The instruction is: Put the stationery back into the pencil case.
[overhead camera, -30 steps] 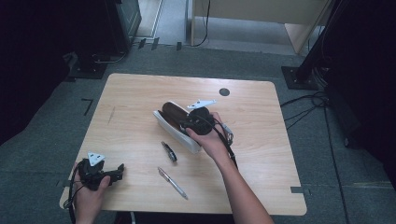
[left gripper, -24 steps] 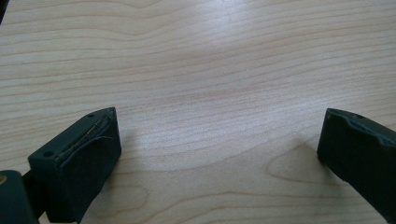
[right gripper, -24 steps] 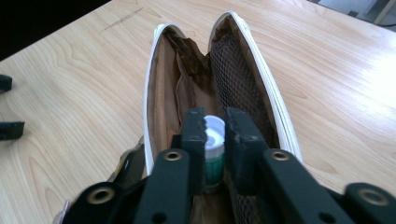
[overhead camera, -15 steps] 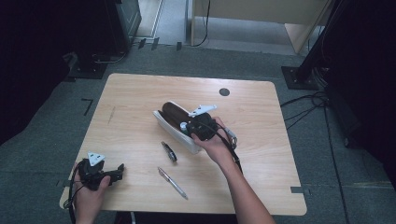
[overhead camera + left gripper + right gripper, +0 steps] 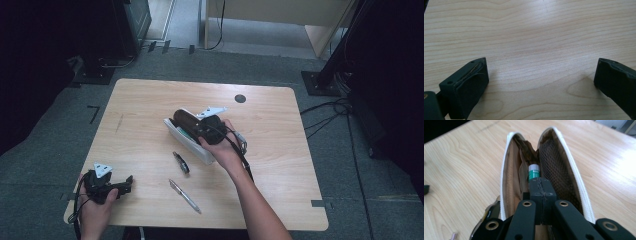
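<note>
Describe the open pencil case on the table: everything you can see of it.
The pencil case is a long pouch with white edging, lying near the middle of the wooden table with its mouth spread wide. Inside, the lining looks tan fabric on one wall and dark mesh on the other. The right gripper reaches into the opening, its jaws shut together just behind a green, silver-capped tube that sits in the case; whether they pinch its end is unclear.

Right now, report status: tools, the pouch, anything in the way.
Right tool shut, tip inside the open white pouch, a green-banded tube just ahead. Left tool open over bare table. Pen and small dark item lie beside the pouch.
</note>
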`<state>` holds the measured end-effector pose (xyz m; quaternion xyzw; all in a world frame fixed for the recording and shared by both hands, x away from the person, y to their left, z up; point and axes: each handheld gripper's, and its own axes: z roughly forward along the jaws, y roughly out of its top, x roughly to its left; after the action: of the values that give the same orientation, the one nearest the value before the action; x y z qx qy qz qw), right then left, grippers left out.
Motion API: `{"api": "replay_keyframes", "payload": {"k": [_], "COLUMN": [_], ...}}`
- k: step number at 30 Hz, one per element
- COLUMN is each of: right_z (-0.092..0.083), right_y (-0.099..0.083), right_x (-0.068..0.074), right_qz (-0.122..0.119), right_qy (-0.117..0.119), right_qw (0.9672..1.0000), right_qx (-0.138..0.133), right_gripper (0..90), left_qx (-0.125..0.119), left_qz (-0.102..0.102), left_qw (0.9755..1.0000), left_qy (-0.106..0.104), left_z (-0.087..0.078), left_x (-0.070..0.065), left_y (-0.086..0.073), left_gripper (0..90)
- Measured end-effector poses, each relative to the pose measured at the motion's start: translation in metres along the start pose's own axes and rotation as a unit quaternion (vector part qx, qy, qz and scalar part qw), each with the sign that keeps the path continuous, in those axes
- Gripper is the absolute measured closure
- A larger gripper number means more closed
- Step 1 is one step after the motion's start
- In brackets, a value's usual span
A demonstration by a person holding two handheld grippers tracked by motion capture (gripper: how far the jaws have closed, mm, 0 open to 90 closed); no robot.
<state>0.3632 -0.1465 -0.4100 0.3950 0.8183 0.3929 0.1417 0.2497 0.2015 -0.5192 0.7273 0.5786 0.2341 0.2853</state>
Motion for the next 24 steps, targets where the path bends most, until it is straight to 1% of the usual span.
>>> {"api": "replay_keyframes", "payload": {"k": [5,8,11,13,16,19,24], "right_z": [-0.019,-0.03,-0.041,-0.046,-0.054,-0.061,-0.071], "right_y": [-0.004,-0.007,-0.012,-0.016,-0.022,-0.028,-0.04], "right_x": [0.004,0.008,0.012,0.016,0.021,0.026,0.035], "right_qz": [0.003,0.005,0.01,0.014,0.016,0.015,0.015], "right_qy": [0.016,0.027,0.021,0.022,0.024,0.019,0.012], "right_qw": [0.9995,0.9988,0.9981,0.9973,0.9968,0.9963,0.9956], "right_qx": [-0.026,-0.04,-0.058,-0.068,-0.074,-0.082,-0.092], "right_gripper": [83.7,76.4,68.4,61.7,53.2,45.8,38.3], "left_qx": [-0.001,0.0,0.0,0.0,0.0,0.001,0.0], "left_qz": [-0.001,0.001,0.0,0.0,0.0,0.0,-0.001], "left_qw": [1.0,1.0,1.0,1.0,1.0,1.0,1.0], "left_qy": [0.0,0.0,0.0,0.0,0.0,0.0,0.0], "left_z": [0.0,0.0,0.0,0.0,0.0,0.0,0.0], "left_x": [0.0,0.0,0.0,0.0,0.0,0.0,0.0], "left_y": [0.0,0.0,0.0,0.0,0.0,0.0,0.0], "left_gripper": [0.0,0.0,0.0,0.0,0.0,0.0,0.0]}}
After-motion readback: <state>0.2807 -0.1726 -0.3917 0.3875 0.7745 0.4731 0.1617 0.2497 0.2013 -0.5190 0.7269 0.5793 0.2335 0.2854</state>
